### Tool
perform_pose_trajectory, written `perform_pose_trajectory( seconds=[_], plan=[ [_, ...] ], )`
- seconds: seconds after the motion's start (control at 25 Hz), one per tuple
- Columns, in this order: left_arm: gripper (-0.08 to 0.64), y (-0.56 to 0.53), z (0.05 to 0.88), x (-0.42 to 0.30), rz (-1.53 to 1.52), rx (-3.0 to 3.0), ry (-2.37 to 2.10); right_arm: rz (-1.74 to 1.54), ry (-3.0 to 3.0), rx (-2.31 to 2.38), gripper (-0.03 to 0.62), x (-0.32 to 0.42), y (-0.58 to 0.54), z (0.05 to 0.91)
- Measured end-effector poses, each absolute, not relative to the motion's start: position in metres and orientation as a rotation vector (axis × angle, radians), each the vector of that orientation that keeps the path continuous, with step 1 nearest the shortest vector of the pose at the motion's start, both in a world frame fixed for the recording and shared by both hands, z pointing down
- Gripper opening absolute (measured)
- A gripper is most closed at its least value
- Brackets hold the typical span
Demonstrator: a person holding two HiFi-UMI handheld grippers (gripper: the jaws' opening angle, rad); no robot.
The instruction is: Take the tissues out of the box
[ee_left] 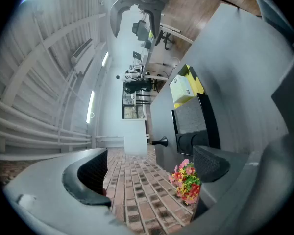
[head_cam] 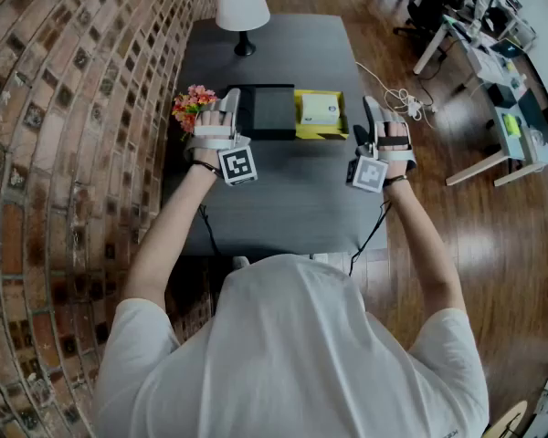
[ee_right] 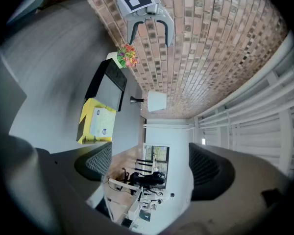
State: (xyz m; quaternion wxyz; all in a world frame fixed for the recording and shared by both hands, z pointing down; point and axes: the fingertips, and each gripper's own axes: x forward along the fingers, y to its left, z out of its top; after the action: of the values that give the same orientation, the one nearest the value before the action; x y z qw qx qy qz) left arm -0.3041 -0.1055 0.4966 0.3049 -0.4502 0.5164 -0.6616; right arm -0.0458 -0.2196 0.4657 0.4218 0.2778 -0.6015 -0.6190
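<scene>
An open yellow box lies at the middle of the dark grey table, with a white pack of tissues inside it. The box and its pack show in the left gripper view, and again, box and pack, in the right gripper view. My left gripper hovers left of the box, near the flowers, open and empty. My right gripper hovers just right of the box, also open with nothing between its pads.
A black tray lies directly left of the yellow box. Pink and yellow flowers stand at the table's left edge and a white lamp at the far end. A brick wall runs along the left. Cables and desks are on the right.
</scene>
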Motion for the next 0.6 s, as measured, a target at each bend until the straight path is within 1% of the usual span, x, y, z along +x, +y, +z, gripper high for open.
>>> perform_pose_trajectory(
  seconds=[0.36, 0.48, 0.6],
  plan=[
    [0.548, -0.125, 0.519, -0.289, -1.759, -1.286, 1.335, -1.483, -1.474, 0.73, 0.486, 0.005, -0.241, 0.47],
    [0.526, -0.132, 0.521, -0.282, -1.717, -1.339, 1.357, -1.456, -1.465, 0.729, 0.486, 0.021, -0.244, 0.477],
    [0.526, -0.138, 0.526, -0.278, -1.703, -1.388, 1.357, -1.425, -1.457, 0.727, 0.486, 0.034, -0.247, 0.485]
  ],
)
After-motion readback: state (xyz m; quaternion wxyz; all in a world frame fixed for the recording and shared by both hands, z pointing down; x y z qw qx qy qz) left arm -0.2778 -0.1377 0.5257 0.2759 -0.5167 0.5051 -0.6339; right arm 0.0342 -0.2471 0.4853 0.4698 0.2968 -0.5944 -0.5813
